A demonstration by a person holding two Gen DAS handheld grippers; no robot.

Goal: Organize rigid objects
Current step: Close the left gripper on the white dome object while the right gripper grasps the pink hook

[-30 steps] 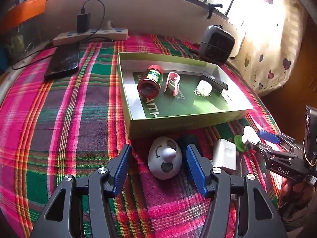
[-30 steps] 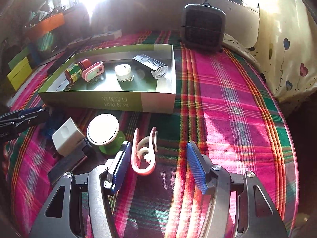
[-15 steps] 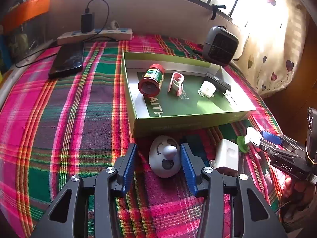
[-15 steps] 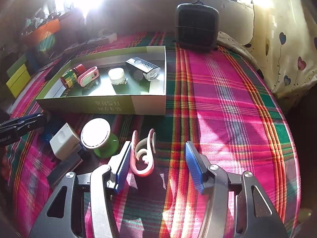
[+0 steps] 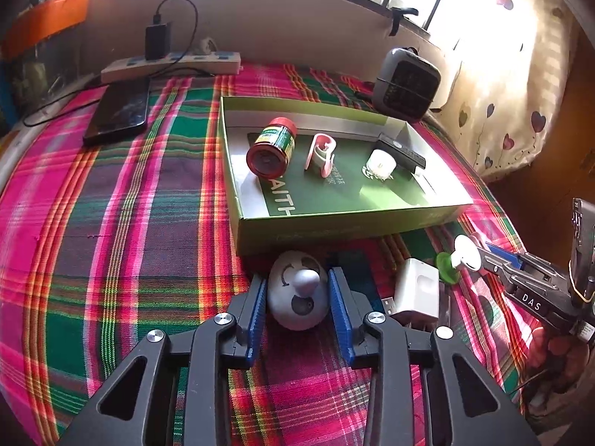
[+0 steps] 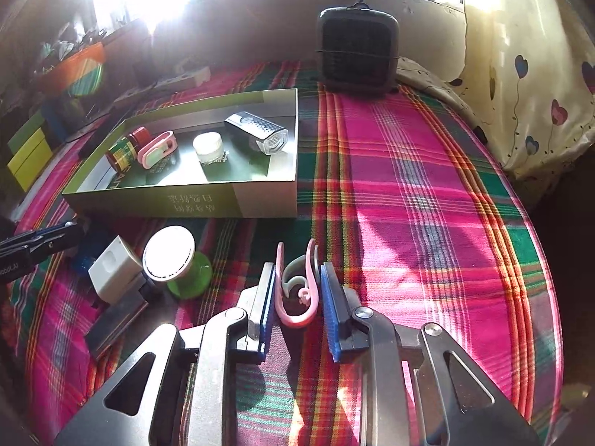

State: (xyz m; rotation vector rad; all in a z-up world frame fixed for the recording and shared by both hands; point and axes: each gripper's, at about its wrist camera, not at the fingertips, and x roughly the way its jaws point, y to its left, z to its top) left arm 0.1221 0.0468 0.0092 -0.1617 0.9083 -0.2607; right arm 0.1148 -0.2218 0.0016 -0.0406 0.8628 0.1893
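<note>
My left gripper (image 5: pixel 297 297) is shut on a grey egg-shaped toy with a face (image 5: pixel 297 299) on the plaid cloth, just before the green box (image 5: pixel 334 228). My right gripper (image 6: pixel 297 293) is shut on a pink and grey clip (image 6: pixel 297 297), right of the green-based white-capped item (image 6: pixel 174 260). The box holds a red-lidded jar (image 5: pixel 271 146), a pink clip (image 5: pixel 321 150), a small white jar (image 5: pixel 379 163) and a black device (image 5: pixel 399 152). The right gripper also shows in the left wrist view (image 5: pixel 479 256).
A white charger block (image 5: pixel 414 293) and a dark flat item (image 6: pixel 111 316) lie between the grippers. A black phone (image 5: pixel 119 109), a power strip (image 5: pixel 171 67) and a small dark heater (image 5: pixel 405 81) stand at the back. The cloth drops off at the right (image 6: pixel 539 260).
Both grippers have closed: the left jaws came in onto the egg-shaped toy, the right jaws onto the pink clip. Both cameras have risen slightly.
</note>
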